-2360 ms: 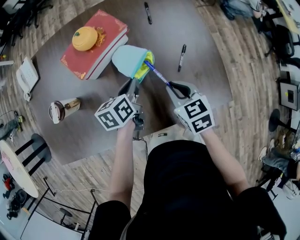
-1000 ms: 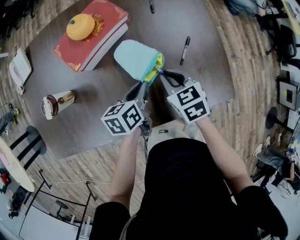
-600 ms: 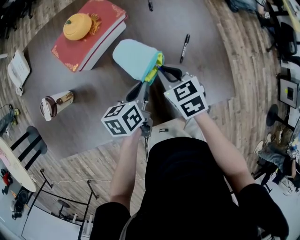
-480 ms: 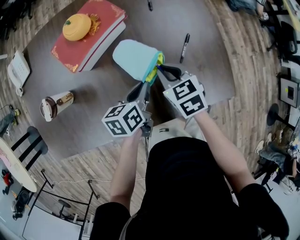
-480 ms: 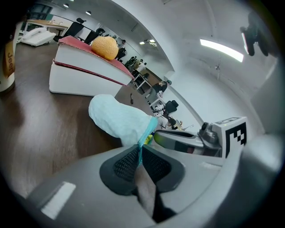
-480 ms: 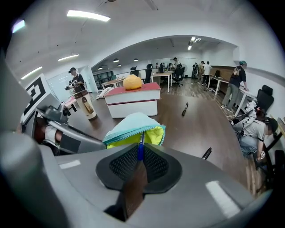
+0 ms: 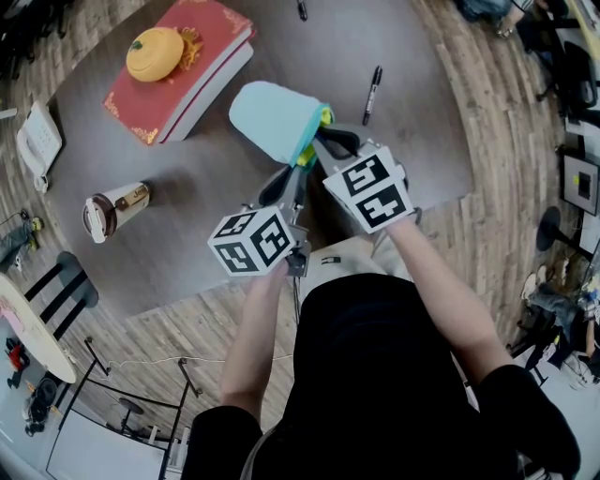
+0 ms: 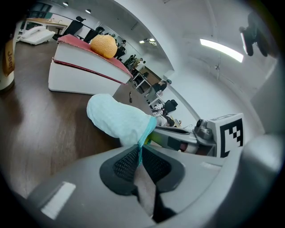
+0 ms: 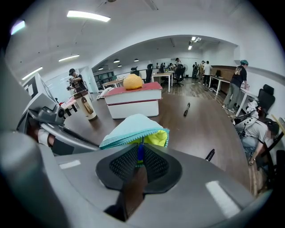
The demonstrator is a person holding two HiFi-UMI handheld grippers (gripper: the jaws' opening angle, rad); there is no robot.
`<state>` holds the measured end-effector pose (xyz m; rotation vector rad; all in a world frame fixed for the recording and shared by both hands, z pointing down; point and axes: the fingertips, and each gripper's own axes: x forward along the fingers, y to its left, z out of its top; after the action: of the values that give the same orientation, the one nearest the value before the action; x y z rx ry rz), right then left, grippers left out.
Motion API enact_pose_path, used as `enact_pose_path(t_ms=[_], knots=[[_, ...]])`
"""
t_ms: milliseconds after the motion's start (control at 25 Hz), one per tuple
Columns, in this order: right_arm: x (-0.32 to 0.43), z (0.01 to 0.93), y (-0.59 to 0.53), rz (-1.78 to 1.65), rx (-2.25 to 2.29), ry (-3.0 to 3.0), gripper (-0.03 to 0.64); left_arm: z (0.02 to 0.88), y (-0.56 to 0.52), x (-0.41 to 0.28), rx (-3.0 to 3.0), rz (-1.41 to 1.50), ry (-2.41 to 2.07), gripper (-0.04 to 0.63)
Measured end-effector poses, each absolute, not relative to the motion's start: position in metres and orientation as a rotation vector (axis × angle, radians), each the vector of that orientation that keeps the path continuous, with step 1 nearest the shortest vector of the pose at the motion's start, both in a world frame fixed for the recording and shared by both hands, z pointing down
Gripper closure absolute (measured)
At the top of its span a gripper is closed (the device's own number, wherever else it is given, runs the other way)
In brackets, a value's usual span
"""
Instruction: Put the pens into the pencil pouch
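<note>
A light blue pencil pouch (image 7: 272, 120) with a yellow lining (image 9: 156, 137) lies on the dark table (image 7: 187, 178), its mouth toward me. My left gripper (image 8: 139, 153) is shut on the near edge of the pouch's mouth (image 8: 147, 131) and holds it up. My right gripper (image 9: 140, 156) is shut on a blue pen (image 9: 140, 151) whose front end is inside the mouth. In the head view the left gripper (image 7: 292, 173) and right gripper (image 7: 325, 141) stand side by side at the opening. A black pen (image 7: 372, 84) lies on the table beyond the pouch, another (image 7: 301, 9) at the far edge.
A red book (image 7: 202, 66) with an orange round object (image 7: 155, 53) on it lies far left of the pouch. A paper cup (image 7: 112, 208) lies on its side at the left, and a white phone (image 7: 37, 145) near the table's left edge. Chairs stand on the wood floor.
The right gripper has moved toward the pouch and pushed the blue pen in: earlier most of its length showed outside. The left gripper has kept its hold on the pouch's edge.
</note>
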<state>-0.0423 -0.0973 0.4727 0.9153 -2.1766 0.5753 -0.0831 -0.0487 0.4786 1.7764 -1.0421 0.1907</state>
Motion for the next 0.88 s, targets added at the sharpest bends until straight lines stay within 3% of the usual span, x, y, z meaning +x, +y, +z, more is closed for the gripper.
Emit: enact_pose_path(t_ms=[880], knots=[[-0.032,0.461,-0.098,0.554,0.951,-2.200,0.571,0.475,-0.051,-0.077,1.789,0.201,-1.025,0.571]])
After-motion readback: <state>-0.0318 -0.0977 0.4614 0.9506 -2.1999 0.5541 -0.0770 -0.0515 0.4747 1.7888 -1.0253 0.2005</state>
